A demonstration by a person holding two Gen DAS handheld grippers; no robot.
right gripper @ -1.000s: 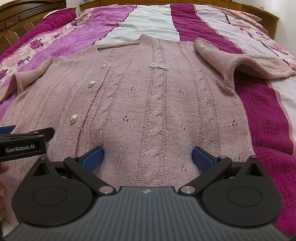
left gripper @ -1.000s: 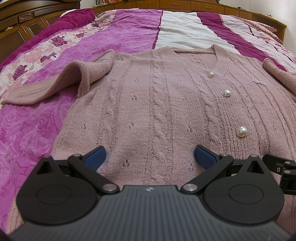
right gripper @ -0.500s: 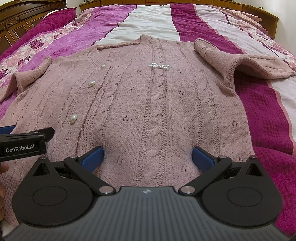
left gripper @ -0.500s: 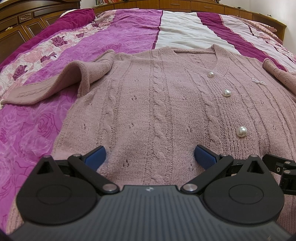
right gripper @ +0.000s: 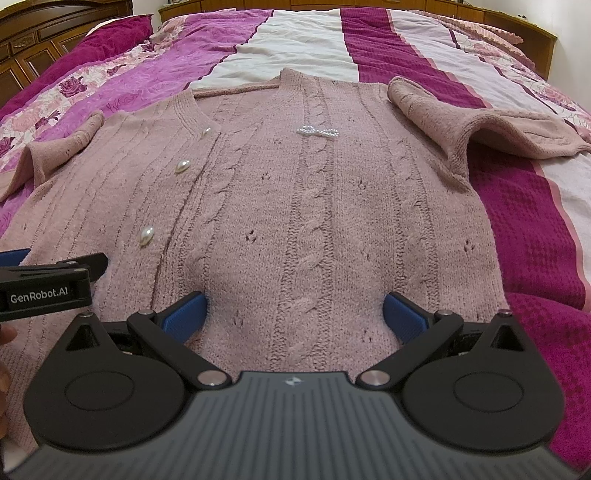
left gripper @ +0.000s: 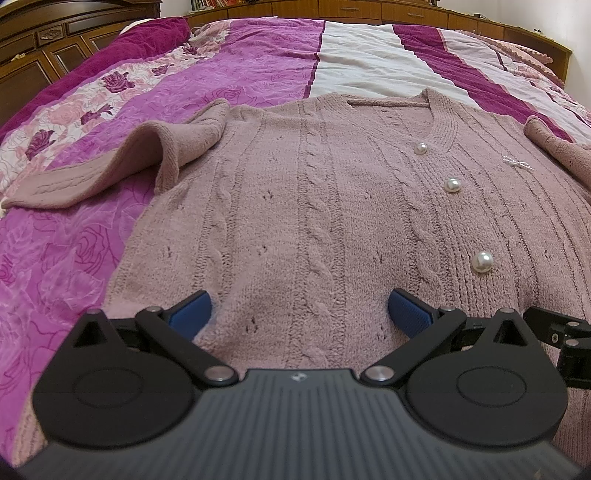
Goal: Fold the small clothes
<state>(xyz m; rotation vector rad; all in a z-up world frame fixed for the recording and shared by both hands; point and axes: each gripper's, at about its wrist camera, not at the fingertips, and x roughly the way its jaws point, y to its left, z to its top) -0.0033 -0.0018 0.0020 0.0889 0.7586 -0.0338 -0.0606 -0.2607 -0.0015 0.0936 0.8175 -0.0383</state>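
Note:
A dusty-pink cable-knit cardigan (left gripper: pixel 314 206) (right gripper: pixel 314 192) with pearl buttons (left gripper: pixel 482 261) lies flat, front up, on the bed. Its left sleeve (left gripper: pixel 110 173) bends outward over the quilt, and its right sleeve (right gripper: pixel 480 129) does the same on the other side. My left gripper (left gripper: pixel 300 314) is open over the cardigan's lower left half, blue pads wide apart with nothing held. My right gripper (right gripper: pixel 293 314) is open over the lower right half, also holding nothing. A beaded bow (right gripper: pixel 317 132) sits on the chest.
The bed carries a quilt (left gripper: pixel 229 74) in purple, magenta, white and rose-print stripes. Dark wooden cabinets (left gripper: pixel 55 40) stand at the far left, and a wooden headboard (right gripper: pixel 480 14) runs along the back. The other gripper's body (right gripper: pixel 44 291) shows at the right wrist view's left edge.

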